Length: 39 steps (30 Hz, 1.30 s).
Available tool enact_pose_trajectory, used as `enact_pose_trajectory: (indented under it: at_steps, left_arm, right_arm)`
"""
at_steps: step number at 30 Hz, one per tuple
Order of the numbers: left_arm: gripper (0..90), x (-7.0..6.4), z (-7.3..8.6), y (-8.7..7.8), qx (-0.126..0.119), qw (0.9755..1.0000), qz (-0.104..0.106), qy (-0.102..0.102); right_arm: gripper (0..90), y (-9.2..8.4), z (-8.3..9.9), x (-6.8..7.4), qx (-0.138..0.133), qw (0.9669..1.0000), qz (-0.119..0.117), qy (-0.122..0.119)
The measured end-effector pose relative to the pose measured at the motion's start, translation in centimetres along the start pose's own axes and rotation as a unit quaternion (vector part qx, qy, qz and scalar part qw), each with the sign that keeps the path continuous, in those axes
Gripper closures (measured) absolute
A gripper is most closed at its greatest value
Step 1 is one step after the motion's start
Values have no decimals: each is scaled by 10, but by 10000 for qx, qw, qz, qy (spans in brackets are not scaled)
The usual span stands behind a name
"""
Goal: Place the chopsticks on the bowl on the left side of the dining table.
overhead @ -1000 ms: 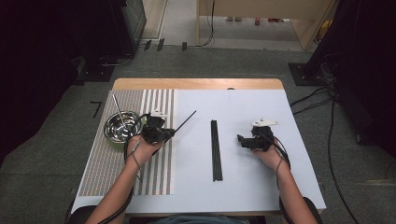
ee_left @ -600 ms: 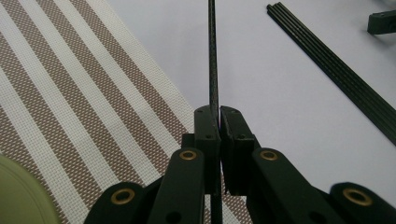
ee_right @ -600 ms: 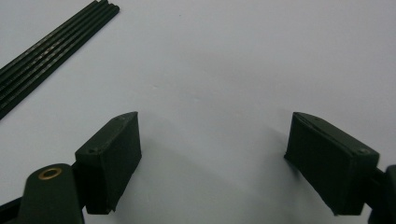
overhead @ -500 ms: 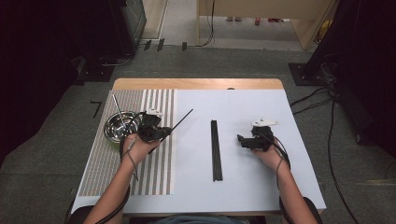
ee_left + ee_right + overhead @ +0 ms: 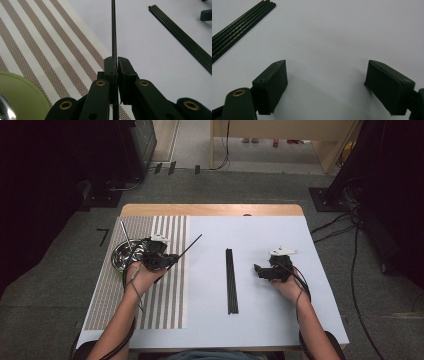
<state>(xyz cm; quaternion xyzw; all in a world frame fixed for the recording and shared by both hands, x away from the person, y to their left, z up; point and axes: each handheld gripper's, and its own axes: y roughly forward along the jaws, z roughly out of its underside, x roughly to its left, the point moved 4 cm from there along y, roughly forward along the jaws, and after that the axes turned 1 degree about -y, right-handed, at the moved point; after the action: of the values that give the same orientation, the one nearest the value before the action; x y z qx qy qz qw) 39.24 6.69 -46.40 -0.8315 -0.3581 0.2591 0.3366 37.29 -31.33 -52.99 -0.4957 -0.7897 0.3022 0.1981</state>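
Count: one thin black rod (image 5: 184, 251) in the left gripper (image 5: 171, 260); one bundle of black rods (image 5: 230, 280) lying on the white sheet (image 5: 260, 320). In the right gripper view the bundle (image 5: 239, 27) shows about four or five rods side by side; the exact number cannot be told. One metal bowl (image 5: 119, 257), one striped mat (image 5: 165, 305), two grippers.

Left gripper: its jaws are pressed together on the held rod (image 5: 114, 32), which runs straight out between the pads and away over the edge of the mat (image 5: 50, 55) onto the sheet (image 5: 155, 65). In the high view the rod slants up and to the right from the gripper, its free tip over the white sheet just past the mat's edge. The left hand (image 5: 142, 277) rests over the mat, forearm coming in from the bottom left, gripper just right of the bowl.

Right gripper (image 5: 261, 270): jaws spread wide, nothing between them, bare sheet (image 5: 324, 37) beneath. The right hand (image 5: 287, 287) sits on the sheet to the right of the bundle, gripper pointing left toward it, near but apart.

Containers: the bowl stands on the mat's left part. A thin metal stick (image 5: 127, 237) leans out over its rim, up and left. The rest of its inside is too small to make out.
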Motion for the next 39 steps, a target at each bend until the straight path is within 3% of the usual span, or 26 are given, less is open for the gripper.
enact_pose_trajectory:
  at_steps: [39]
  left_arm:
    - [877,24,3,-20,-11,9998,-105,-170]
  right_arm:
    - [176,0,0,0,-1,10000,0,-3]
